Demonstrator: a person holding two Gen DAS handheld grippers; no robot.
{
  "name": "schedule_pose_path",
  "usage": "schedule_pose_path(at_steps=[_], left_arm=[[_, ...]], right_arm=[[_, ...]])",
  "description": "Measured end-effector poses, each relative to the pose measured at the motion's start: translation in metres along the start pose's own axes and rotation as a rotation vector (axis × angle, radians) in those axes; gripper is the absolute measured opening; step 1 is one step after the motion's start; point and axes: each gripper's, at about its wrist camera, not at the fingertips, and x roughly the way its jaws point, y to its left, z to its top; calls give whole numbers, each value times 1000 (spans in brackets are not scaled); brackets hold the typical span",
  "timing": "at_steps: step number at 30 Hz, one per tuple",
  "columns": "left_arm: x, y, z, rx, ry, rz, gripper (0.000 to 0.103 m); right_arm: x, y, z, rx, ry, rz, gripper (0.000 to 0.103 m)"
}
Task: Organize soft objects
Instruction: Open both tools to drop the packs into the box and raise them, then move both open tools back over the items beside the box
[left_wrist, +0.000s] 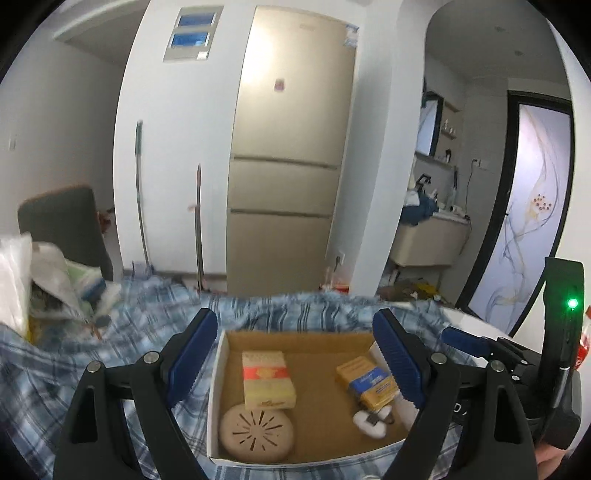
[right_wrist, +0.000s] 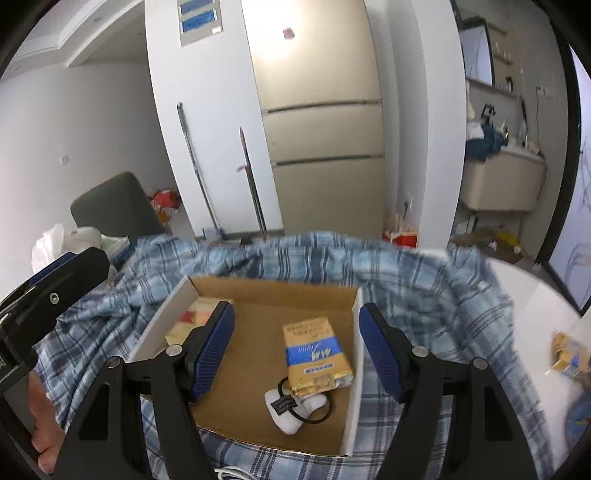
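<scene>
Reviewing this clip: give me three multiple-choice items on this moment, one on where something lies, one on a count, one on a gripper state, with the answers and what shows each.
1. Where does the round beige vented disc lie in the cardboard box?
A. Near corner on the box's left side, in the left wrist view
B. Far right corner
C. Outside the box on the cloth

2. How many tissue packs lie inside the box?
A. One
B. Two
C. Four

3. What state is the left gripper in?
A. Shut on a tissue pack
B. Shut on the cloth
C. Open, holding nothing

Answers:
1. A: the disc sits in front of the red-banded tissue pack, against the near left walls.
2. B: only the red-banded pack and the blue-banded tissue pack are inside; the white hair tie is no pack.
3. C: its blue pads stand wide apart with nothing between them; the right gripper is the same.
</scene>
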Motion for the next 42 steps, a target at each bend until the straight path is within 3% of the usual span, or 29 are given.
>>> schedule_pose_path(at_steps=[8, 14, 21, 35, 42], left_arm=[[-86, -20, 23, 54, -124, 4, 88], [-149, -29, 20, 58, -218, -3, 88], [-197, -28, 8, 56, -291, 10, 88], [-220, -27, -32, 62, -259, -7, 88], [-210, -26, -58, 58, -208, -24, 88]], right_arm=[[-73, 12, 18, -57, -78, 17, 69], [-132, 19, 13, -63, -151, 67, 69], [-182, 22, -7, -98, -210, 76, 69], [-212, 16, -54, -152, -231, 110, 74], [-211, 7, -76, -141, -233, 113, 84]])
